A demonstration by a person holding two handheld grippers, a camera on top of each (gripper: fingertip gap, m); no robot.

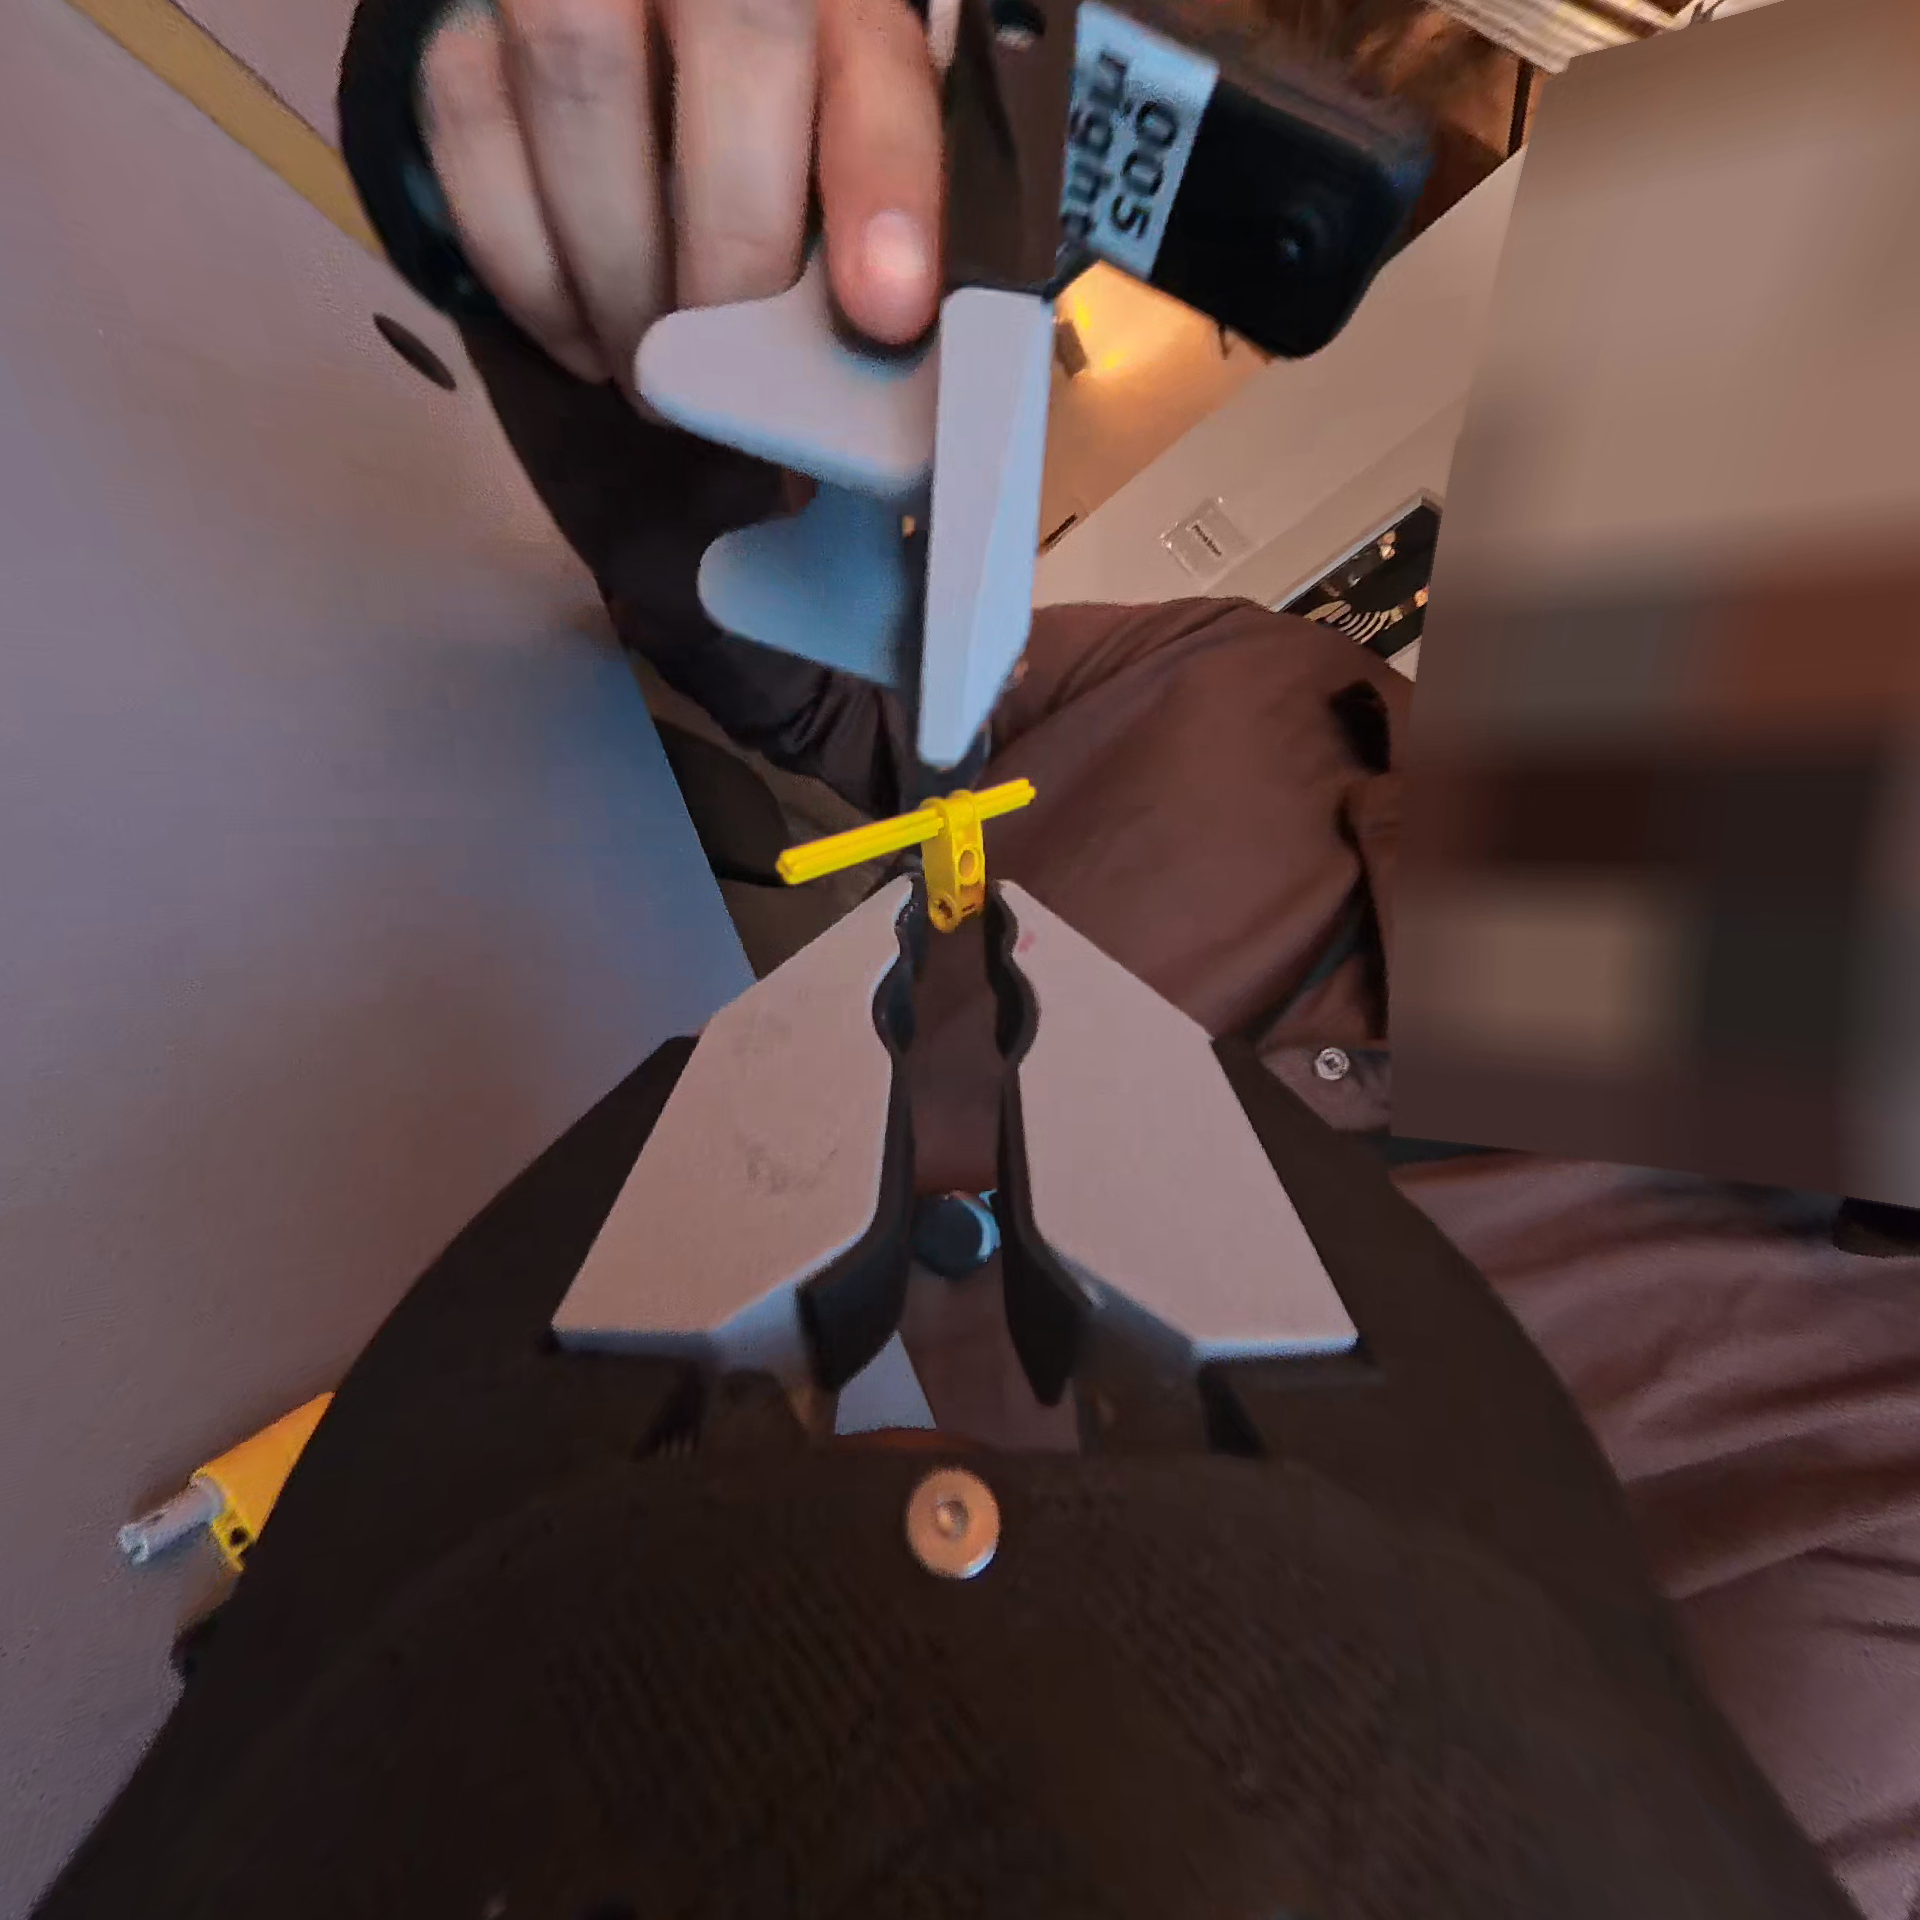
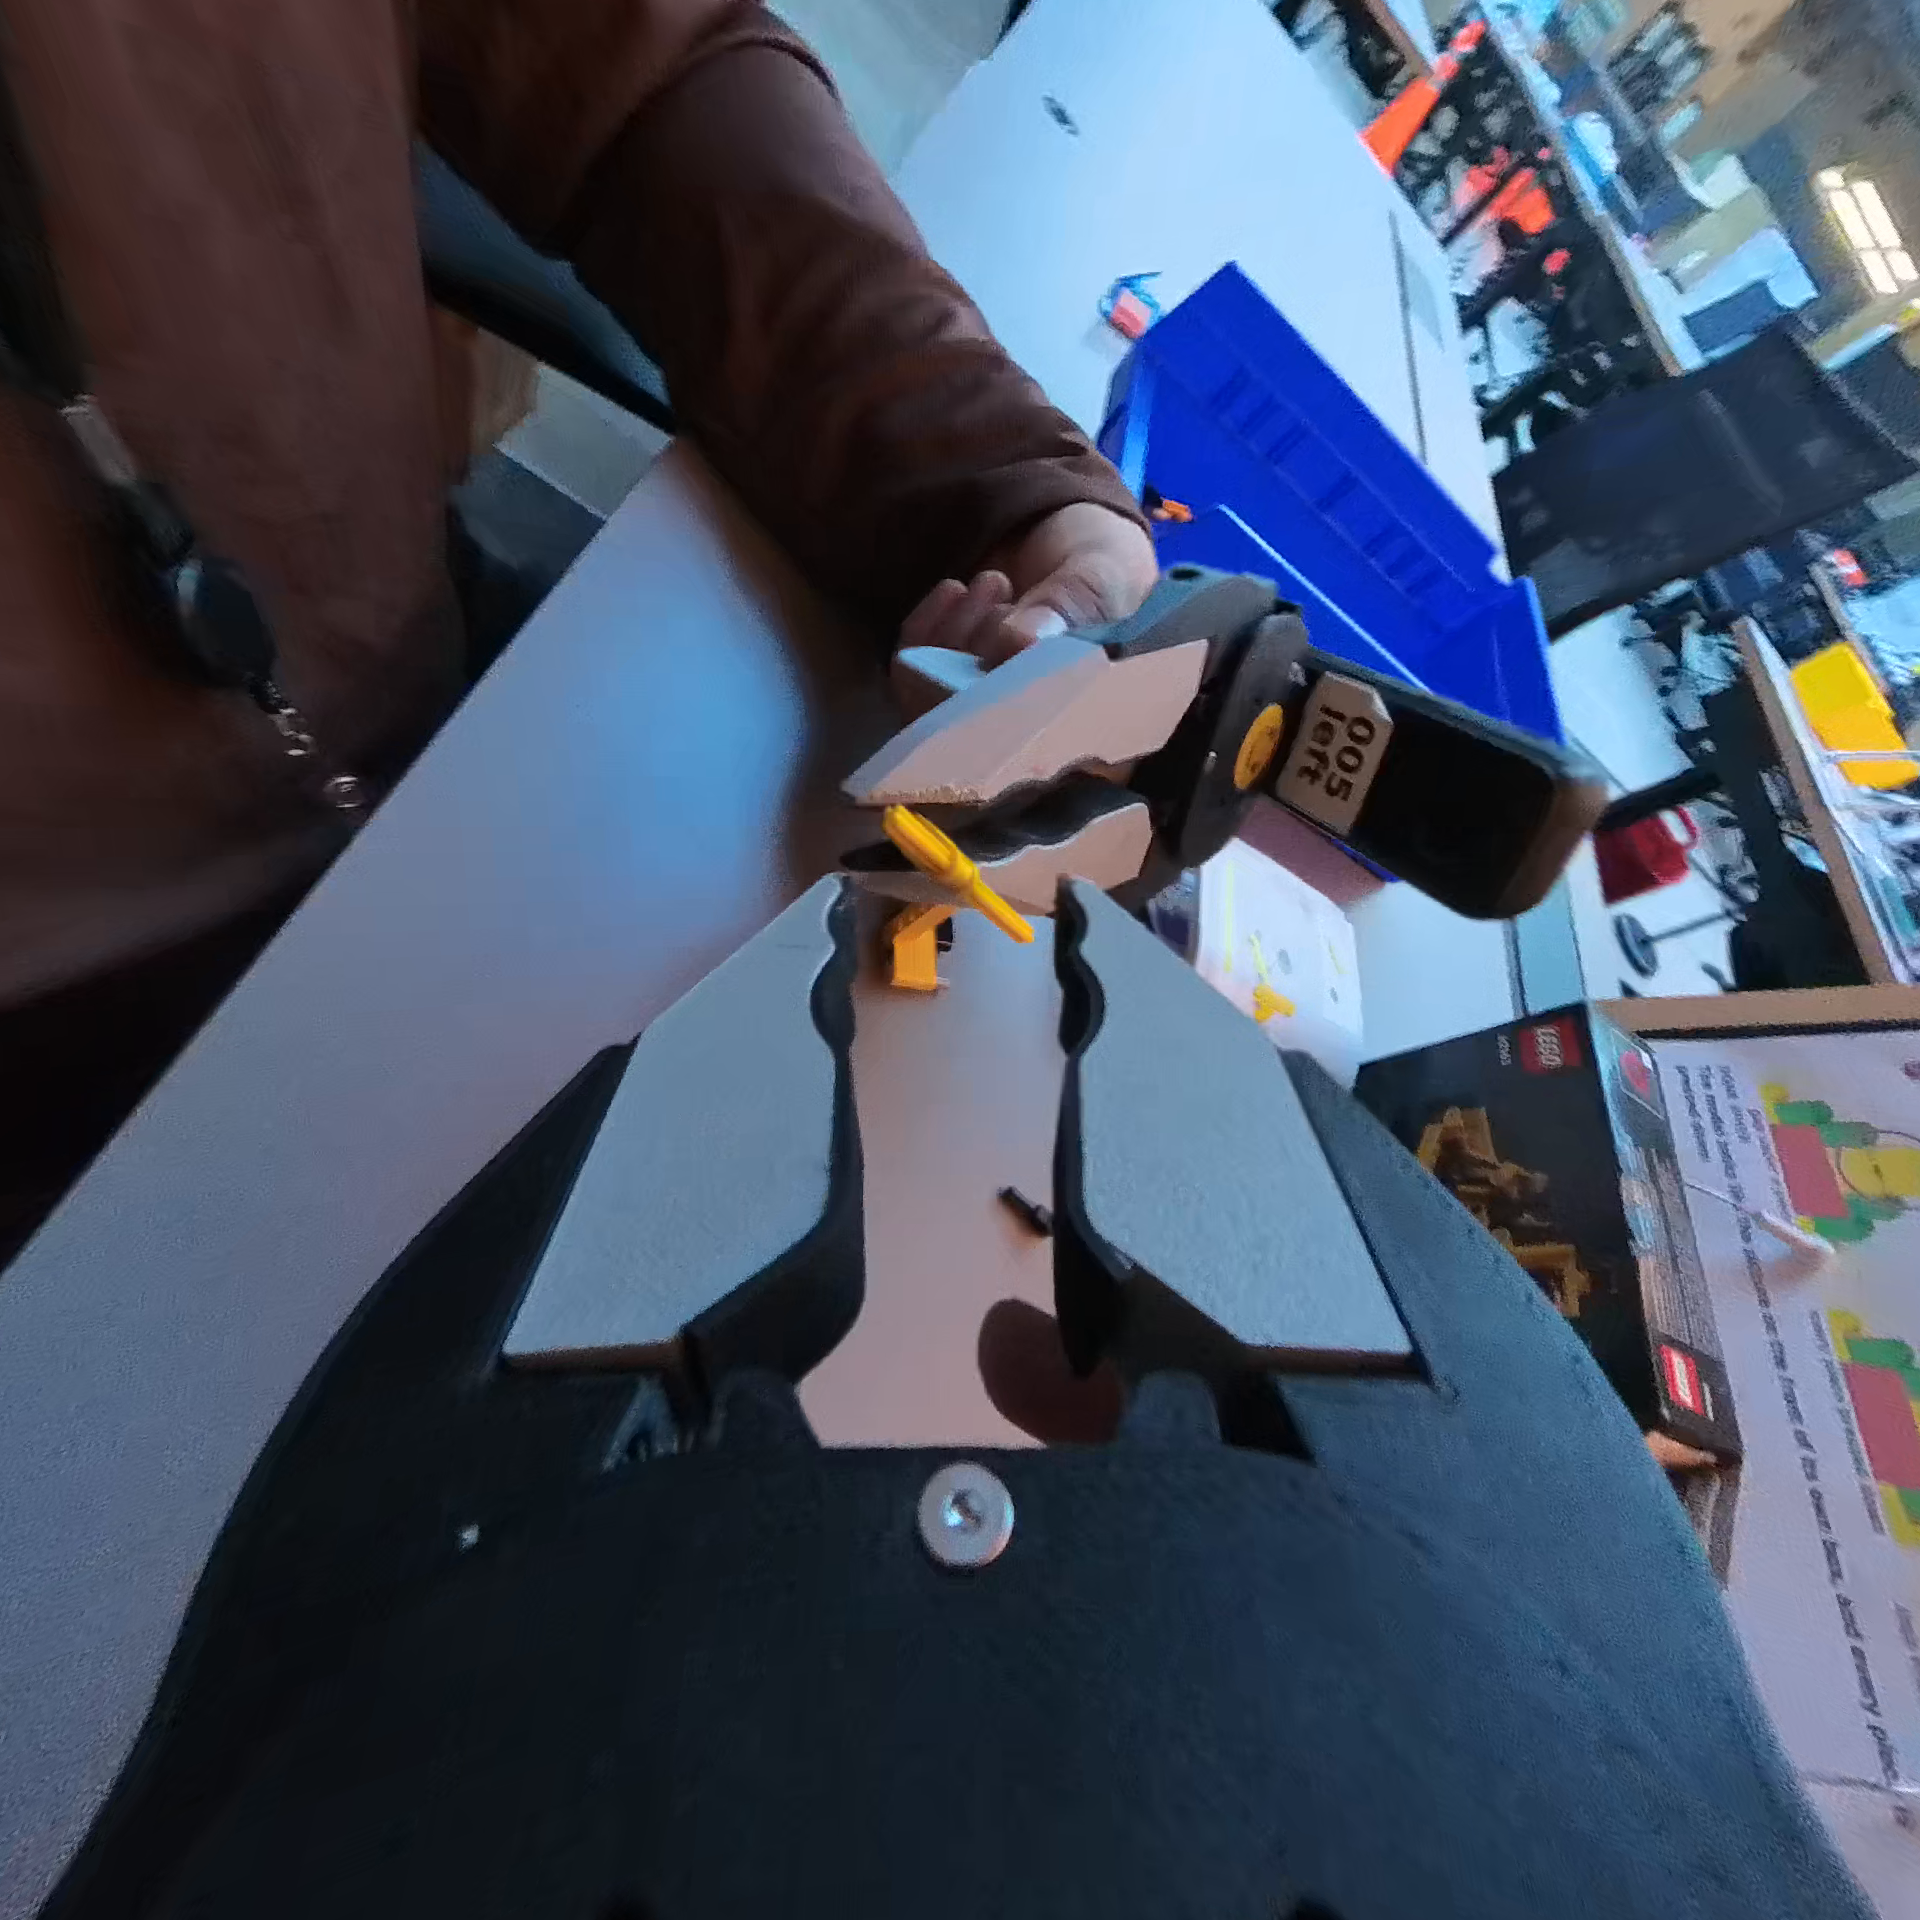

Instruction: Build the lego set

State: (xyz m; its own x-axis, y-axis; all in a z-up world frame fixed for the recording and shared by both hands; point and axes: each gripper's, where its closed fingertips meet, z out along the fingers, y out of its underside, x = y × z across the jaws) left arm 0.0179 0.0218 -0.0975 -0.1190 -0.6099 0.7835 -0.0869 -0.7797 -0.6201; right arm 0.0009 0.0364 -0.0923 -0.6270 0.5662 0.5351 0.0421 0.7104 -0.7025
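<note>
Between the left gripper (image 1: 948,902) fingers, a ridged yellow cross-axle assembly (image 1: 951,847).

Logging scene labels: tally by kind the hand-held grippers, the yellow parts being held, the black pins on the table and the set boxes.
Hand-held grippers (left hand-held gripper, right hand-held gripper): 2
Yellow axle: 1
Yellow connector: 1
Black pin: 1
Set box: 1
Total: 6
</note>
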